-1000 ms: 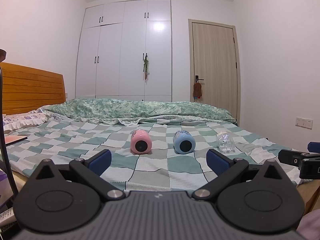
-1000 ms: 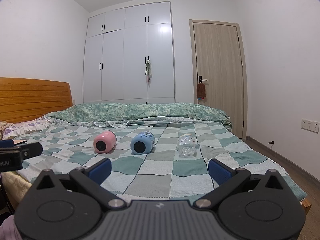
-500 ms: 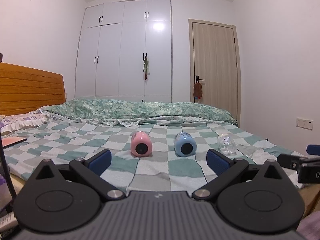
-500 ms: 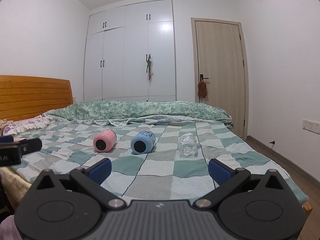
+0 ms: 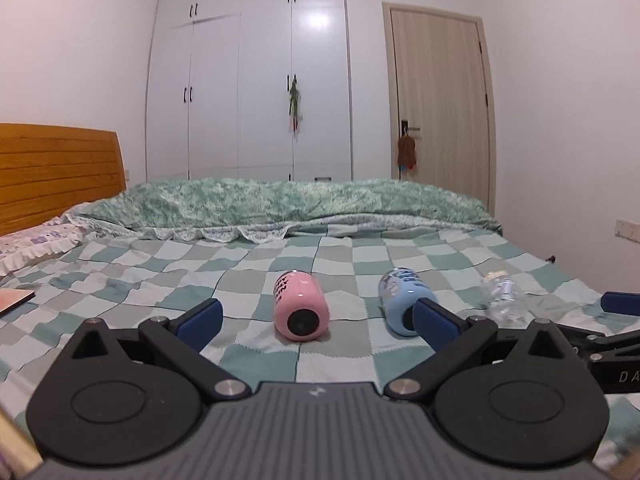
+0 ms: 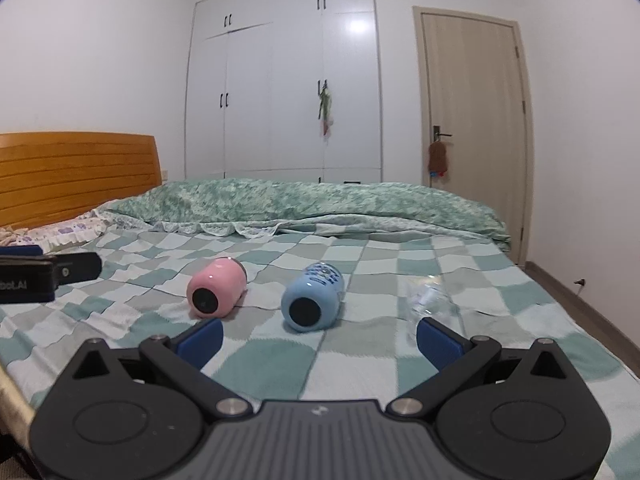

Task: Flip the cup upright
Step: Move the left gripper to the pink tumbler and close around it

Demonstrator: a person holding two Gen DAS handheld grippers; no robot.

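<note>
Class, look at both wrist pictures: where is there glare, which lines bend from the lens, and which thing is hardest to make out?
Left wrist view: glare on the wardrobe; the door frame bows; the clear bottle almost vanishes against the bedspread. Right wrist view: the same glare, dark lens corners, and the bottle looks blurry beside the sharper pink cup and blue cup.

Left gripper [image 5: 316, 320]: black linkage arms, blue fingertip pads [image 5: 200, 318], silver screws, ribbed grey housing.
Right gripper [image 6: 318, 338]: identical; white lettering on its side.
</note>
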